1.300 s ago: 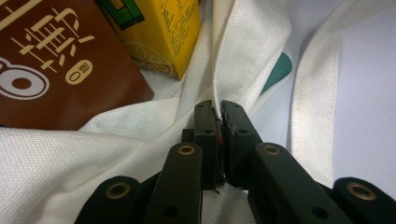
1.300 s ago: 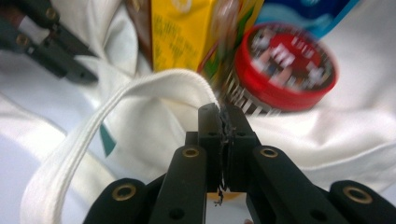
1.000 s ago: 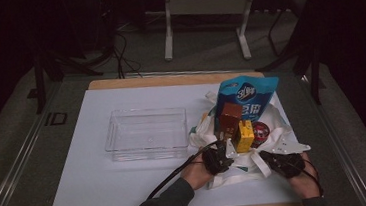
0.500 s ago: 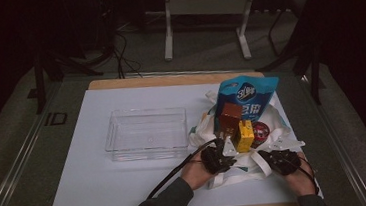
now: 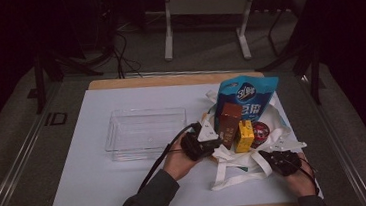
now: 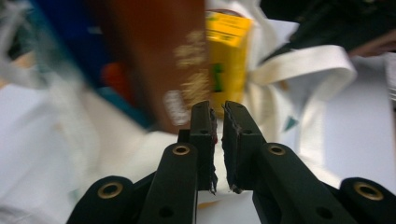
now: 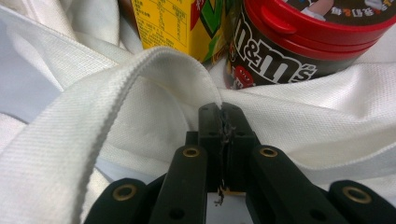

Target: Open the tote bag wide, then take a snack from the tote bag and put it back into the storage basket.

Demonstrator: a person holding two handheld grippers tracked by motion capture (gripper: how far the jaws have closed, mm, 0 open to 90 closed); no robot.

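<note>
**2 grippers at a white tote bag of snacks**

I hold my right gripper (image 7: 222, 109) pinched together on the white tote bag (image 5: 237, 171), gripping fabric beside its strap (image 7: 116, 88). My left gripper (image 6: 218, 109) has just been closing; its jaws stand almost together with a thin gap and nothing visibly held. The bag lies on the worktop (image 5: 93, 191), right of a clear tray (image 5: 146, 131). In it stand a blue pouch (image 5: 246, 97), brown box (image 5: 230, 121), yellow carton (image 5: 245, 135) and red-lidded tub (image 5: 261, 132)

Dim room, grey floor (image 5: 19, 147), white metal stand (image 5: 203, 11) behind.
</note>
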